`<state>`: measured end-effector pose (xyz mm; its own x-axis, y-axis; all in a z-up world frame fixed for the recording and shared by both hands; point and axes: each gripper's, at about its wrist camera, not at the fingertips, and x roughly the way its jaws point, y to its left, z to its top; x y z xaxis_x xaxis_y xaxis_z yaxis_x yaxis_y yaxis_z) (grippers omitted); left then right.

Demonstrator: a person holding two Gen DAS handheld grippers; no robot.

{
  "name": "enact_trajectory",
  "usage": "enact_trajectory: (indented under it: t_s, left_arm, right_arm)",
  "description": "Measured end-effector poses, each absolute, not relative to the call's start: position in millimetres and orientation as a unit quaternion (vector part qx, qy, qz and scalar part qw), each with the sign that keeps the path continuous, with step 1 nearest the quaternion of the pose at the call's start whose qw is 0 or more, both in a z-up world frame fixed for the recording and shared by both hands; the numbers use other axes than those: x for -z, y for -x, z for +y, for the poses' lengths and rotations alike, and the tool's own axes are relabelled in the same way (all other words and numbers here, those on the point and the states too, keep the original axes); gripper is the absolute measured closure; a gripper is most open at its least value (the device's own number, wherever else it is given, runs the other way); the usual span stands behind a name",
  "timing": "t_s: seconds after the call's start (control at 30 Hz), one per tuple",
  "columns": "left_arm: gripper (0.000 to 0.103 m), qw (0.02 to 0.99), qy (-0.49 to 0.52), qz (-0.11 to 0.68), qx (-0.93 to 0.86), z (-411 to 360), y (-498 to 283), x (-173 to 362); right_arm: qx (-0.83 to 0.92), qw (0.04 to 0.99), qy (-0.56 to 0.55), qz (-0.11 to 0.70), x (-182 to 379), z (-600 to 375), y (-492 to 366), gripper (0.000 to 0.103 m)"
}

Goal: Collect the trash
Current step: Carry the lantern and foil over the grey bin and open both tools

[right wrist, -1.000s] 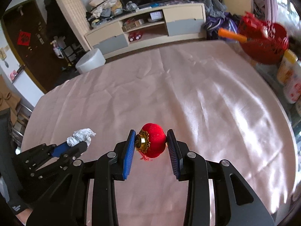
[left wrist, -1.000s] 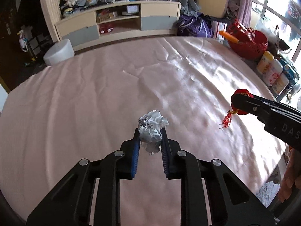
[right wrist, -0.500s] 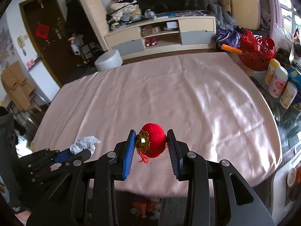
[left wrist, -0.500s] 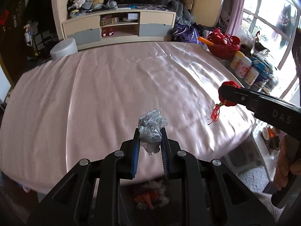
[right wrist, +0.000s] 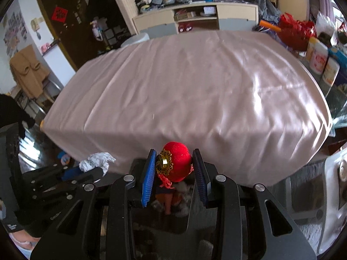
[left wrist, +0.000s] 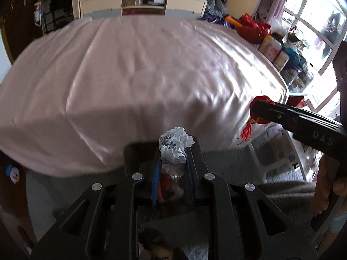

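left hand-held gripper (left wrist: 171, 169) grasps paper wad (left wrist: 174, 146) | right hand-held gripper (right wrist: 174, 171), marked "DAS", grasps red lantern (right wrist: 177, 161)

White crumpled paper (left wrist: 175, 144), red-gold lantern (right wrist: 176, 161), pink cloth (right wrist: 195, 91).

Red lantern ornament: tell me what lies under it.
Below the red lantern ornament, held in the right gripper, sits a dark bin with orange and whitish scraps. The fingers hide the bin's sides and depth.

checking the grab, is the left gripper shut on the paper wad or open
Shut on it: the left gripper pinches the crumpled paper wad between both blue pads, off the bed.
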<state>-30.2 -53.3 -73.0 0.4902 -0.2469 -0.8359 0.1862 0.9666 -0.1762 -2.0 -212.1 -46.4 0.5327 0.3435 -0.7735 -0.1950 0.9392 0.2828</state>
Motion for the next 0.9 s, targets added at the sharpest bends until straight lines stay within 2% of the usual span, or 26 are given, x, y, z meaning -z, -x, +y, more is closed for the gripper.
enact_trajectory:
  t_s: [0.2,0.47,0.9]
  left_arm:
    - [0.084,0.844,0.051,0.52,0.124,-50.2,52.1,115.0]
    - [0.083,0.835,0.049,0.536,0.116,-43.0,60.1,142.2]
    - [0.08,0.83,0.034,0.544,0.115,-36.2,54.6,147.2]
  right_arm:
    - [-0.167,0.852,-0.093,0.488,90.3,-205.0,19.5,0.068]
    - [-0.16,0.834,-0.069,0.523,121.9,-175.1,22.4,0.068]
    - [-0.169,0.82,-0.085,0.54,133.1,-163.5,12.1,0.067]
